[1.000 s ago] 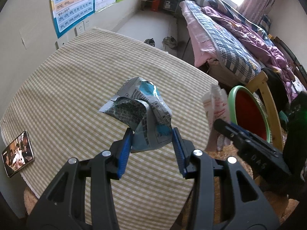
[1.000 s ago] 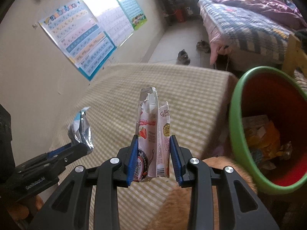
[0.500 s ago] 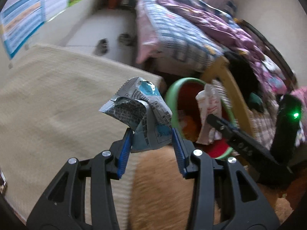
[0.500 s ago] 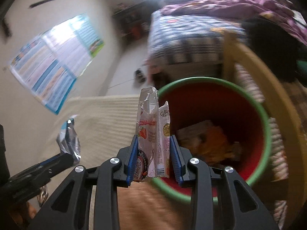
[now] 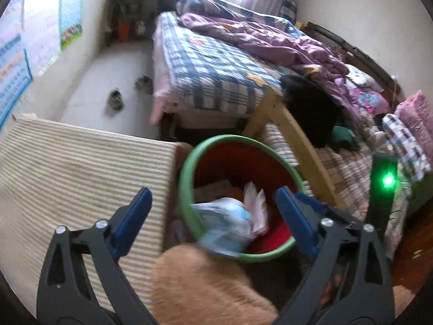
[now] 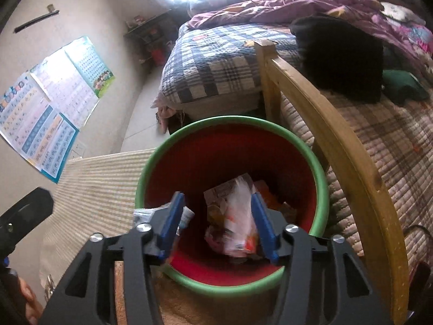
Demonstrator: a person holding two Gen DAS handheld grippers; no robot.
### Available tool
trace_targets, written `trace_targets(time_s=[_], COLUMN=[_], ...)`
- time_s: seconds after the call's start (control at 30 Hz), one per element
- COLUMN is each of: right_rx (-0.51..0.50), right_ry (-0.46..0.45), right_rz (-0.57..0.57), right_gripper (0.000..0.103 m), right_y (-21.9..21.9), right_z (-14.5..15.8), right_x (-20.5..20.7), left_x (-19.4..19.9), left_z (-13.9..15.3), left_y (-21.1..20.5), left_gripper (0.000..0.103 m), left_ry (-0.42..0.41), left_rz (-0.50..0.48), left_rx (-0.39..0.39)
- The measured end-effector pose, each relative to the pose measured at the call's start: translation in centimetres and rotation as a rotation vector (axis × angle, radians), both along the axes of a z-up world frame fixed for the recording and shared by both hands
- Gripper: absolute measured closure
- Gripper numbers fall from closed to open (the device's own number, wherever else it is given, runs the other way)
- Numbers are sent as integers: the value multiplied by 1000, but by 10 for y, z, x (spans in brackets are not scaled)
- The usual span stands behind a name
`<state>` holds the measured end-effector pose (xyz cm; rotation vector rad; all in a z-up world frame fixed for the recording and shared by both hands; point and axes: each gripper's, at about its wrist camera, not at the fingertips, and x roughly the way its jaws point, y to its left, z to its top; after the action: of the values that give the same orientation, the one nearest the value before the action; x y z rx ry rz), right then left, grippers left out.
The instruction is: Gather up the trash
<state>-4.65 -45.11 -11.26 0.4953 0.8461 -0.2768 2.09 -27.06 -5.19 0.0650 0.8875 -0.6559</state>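
A red bin with a green rim [image 5: 186, 189] [image 6: 322, 178] stands beside the table. My left gripper [image 5: 213, 216] is open above its near edge. A blurred silver-and-blue wrapper [image 5: 227, 227] is loose between the jaws, over the bin's rim. My right gripper [image 6: 217, 222] is open over the bin's mouth. A blurred pink-and-white packet [image 6: 238, 216] is loose below it inside the bin; it also shows in the left wrist view [image 5: 257, 205]. Older wrappers [image 6: 216, 197] lie at the bin's bottom.
The checked tablecloth table [image 5: 67, 168] [image 6: 100, 184] is left of the bin. A wooden chair back [image 6: 338, 140] [image 5: 292, 135] rises right of it, with a bed [image 5: 216, 67] behind. A tan furry cushion [image 5: 205, 284] lies under the grippers.
Both grippers moved from the table to over the bin and opened. The silver-blue wrapper and the pink packet left the jaws and are dropping into the bin.
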Motion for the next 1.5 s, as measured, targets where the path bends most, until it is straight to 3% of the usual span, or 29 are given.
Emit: trace_targets(time_s=[0.17,0.2,0.27,0.37,0.4,0.6,0.73,0.97,1.17,1.5], right_rx=[-39,-48,-79,-111,-119,-200,-258,-260,-356,-349], right_ry=[-79,-99,-173,-283,-305,-431,-476,-455,-442,-404], right_rz=[80,95,124,150,156,192,225,258,301,347], right_gripper=[39,30,23,17,8,6,6,6,6,6], right_y=[30,35,51,71,76,107,126,146,170,185], right_z=[16,20,32,49,53,80,92,95,93,85], right_x=[9,10,8,4,4,0,-1,5,5,8], left_x=[0,-1,-2,-7,-7,-21,-22,-30,-26,-26], left_z=[15,18,26,38,42,64,68,70,67,63], left_y=[46,57,75,96,101,131,147,157,178,194], left_gripper=[6,6,6,6,6,6,6,6,6,6], left_ry=[-106,-134,-182,-262,-282,-408,-393,-440,-361,-319], left_rz=[147,184,240,305,322,425,449,541,534,560], left_rx=[19,21,29,57,66,49,17,97,33,1])
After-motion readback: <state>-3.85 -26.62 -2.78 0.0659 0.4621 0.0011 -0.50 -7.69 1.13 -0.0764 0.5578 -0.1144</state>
